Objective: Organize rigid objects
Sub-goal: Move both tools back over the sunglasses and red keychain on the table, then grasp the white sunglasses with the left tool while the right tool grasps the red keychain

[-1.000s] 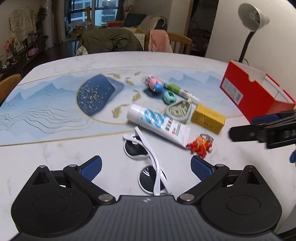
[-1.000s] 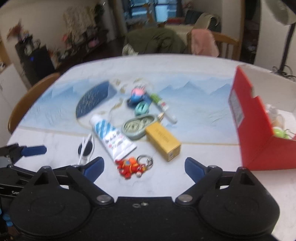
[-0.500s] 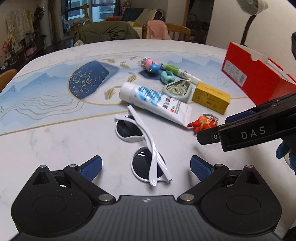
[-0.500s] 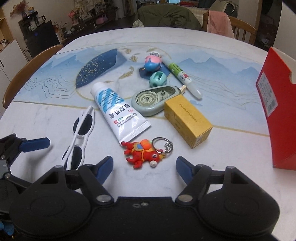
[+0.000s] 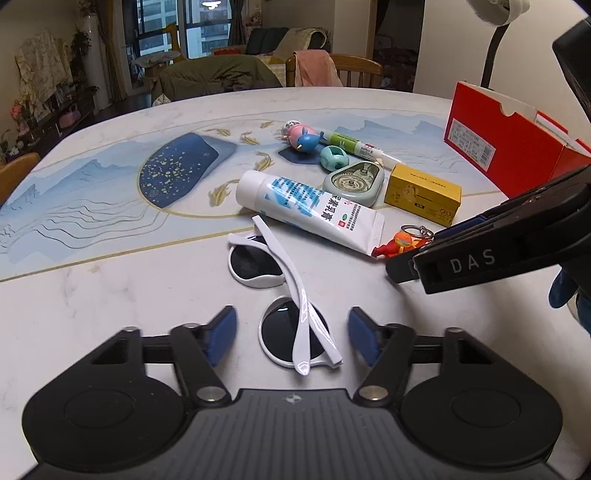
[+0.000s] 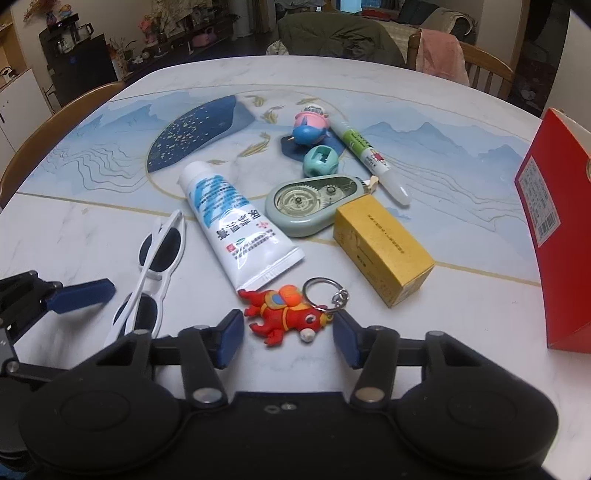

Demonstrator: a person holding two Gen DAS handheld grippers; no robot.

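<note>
Both grippers are matte black: two round domed housings at the bottom of the frame, angled link arms with silver pivot screws, blue pads on the fingers [image 5: 221,334]. The right gripper [image 5: 480,254] bears white letters "DAS".

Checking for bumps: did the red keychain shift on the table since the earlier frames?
No. The red keychain lies just off the toothpaste tube crimped end, as before; only the camera came closer.

Far across my table [image 5: 110,295], a pink cloth [image 5: 314,70] hangs over a wooden chair [image 5: 354,70], a green coat [image 5: 214,75] heaped left of it. A lamp [image 5: 496,14] rises far right (head partly cropped).
</note>
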